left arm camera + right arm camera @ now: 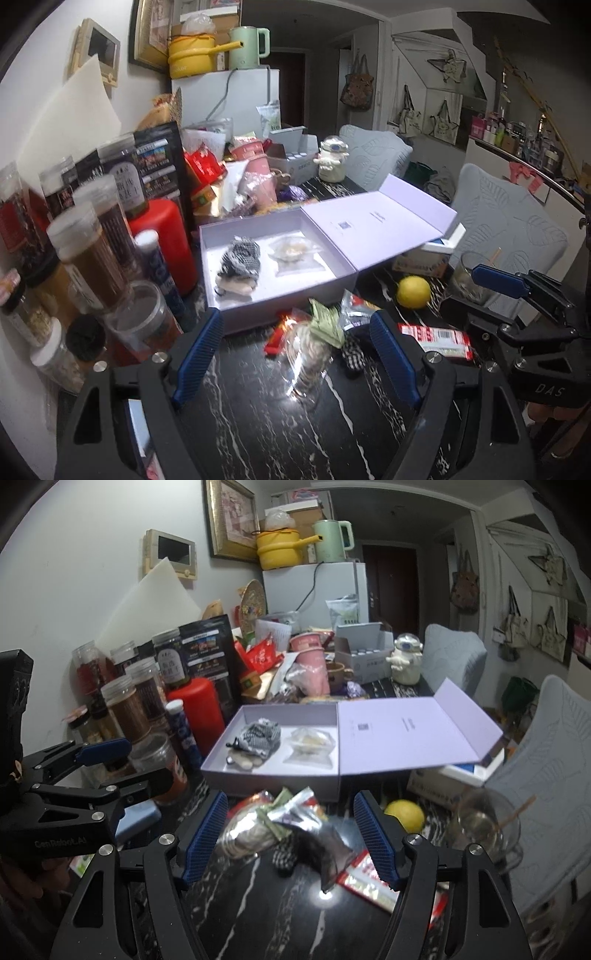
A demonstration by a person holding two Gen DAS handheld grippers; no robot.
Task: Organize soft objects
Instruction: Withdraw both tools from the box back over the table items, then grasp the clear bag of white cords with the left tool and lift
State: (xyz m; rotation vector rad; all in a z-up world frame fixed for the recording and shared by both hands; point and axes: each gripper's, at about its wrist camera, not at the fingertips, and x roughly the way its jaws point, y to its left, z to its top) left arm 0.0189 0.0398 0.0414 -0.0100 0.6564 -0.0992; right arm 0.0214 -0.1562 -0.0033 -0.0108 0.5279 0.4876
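Lettering "DAS" marks the right gripper [517, 291]; "CenRobot.AI" the left gripper [122, 764]; both fingers spread, empty.

Both grippers are matte black frames with cut-out triangular windows and round silver screws at the joints. The left gripper [297, 360] has ribbed blue finger pads [199, 360]. The right gripper [291, 836] has the same blue pads [373, 840]. White lettering shows on each body.

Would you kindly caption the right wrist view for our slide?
Open right gripper hovers over crumpled packets before an open lilac box holding two soft items.
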